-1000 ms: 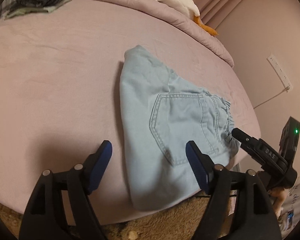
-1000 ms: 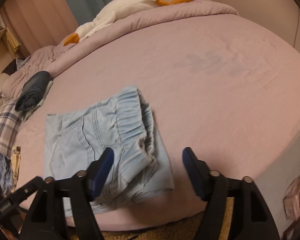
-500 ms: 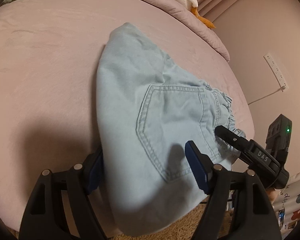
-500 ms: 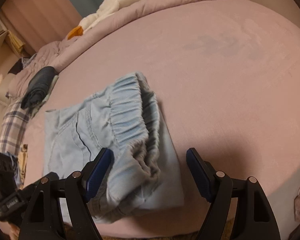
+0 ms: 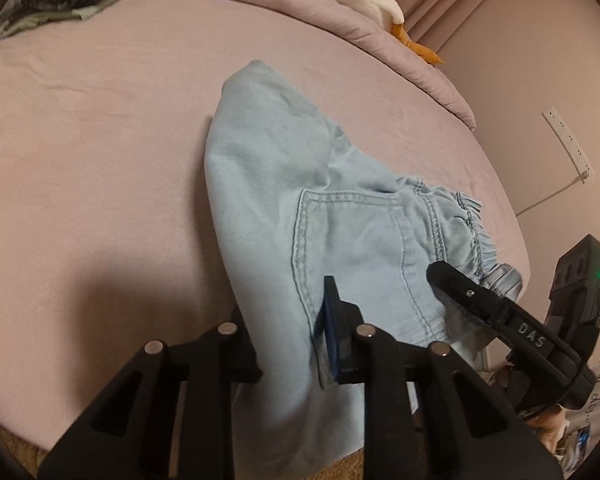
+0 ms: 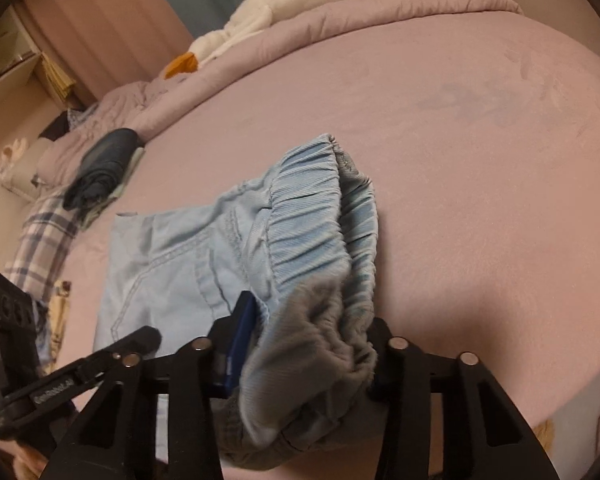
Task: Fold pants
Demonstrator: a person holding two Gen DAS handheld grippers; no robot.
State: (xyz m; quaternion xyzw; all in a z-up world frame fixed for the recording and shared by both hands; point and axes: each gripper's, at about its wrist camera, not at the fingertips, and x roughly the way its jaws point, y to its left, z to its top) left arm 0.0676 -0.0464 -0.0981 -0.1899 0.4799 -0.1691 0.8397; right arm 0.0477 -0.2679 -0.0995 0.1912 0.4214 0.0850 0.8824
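The pants (image 5: 300, 208) lie already folded on the bed (image 5: 80, 140), at its near edge, directly ahead of both tools. The left tool (image 5: 284, 332) is pressed together on the near folded edge, with denim between its fingers, below the back pocket (image 5: 352, 248). The right tool (image 6: 312, 344) pinches the bunched waistband (image 6: 320, 240), which sits thick between its fingers.

It seems the step in hand is the next fold, or lifting the bundle to carry it. To do it well, both tools should keep all the layers in the pinch, not only the top one, because the waistband is elastic and thick and can slip out. I would lift the two tools together at equal height and move them forward, away from the bed edge, so the cloth does not twist. The edges should meet before the tools let go. A dark pile of clothes (image 6: 104, 160) lies far ahead to the left of the right tool, well apart.
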